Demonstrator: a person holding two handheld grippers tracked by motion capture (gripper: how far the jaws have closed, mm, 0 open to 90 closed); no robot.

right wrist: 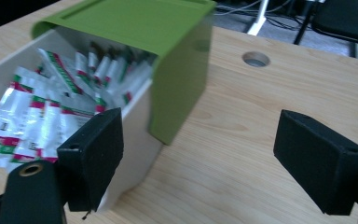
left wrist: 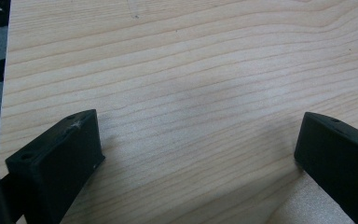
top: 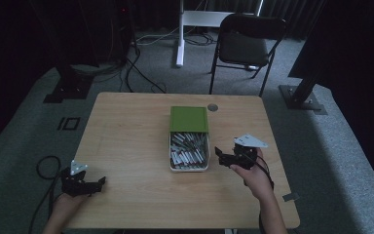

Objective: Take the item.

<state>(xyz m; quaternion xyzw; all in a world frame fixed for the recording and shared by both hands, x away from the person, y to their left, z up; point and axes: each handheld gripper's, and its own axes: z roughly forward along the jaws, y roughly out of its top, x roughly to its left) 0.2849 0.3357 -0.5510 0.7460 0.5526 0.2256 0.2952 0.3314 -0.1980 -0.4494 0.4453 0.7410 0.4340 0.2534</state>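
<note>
Gaping wide and empty, the right gripper [top: 224, 155] has its fingers [right wrist: 91, 154] just right of the box [top: 189, 151]; the left gripper [top: 95, 184], well left of it, is likewise spread over bare tabletop [left wrist: 191, 84].

Both claws: black bodies, each topped with a grey three-cornered plate. Left claw [top: 97, 184] near the front-left corner of the pale wood-grain surface [top: 126, 146], black cable looping off that edge. Right claw [top: 219, 155] toward the surface's right edge, cable trailing along the forearm. Jaws are blocky matte black with small screw holes; left one scuffed. Forearms bare, no sleeves.
</note>
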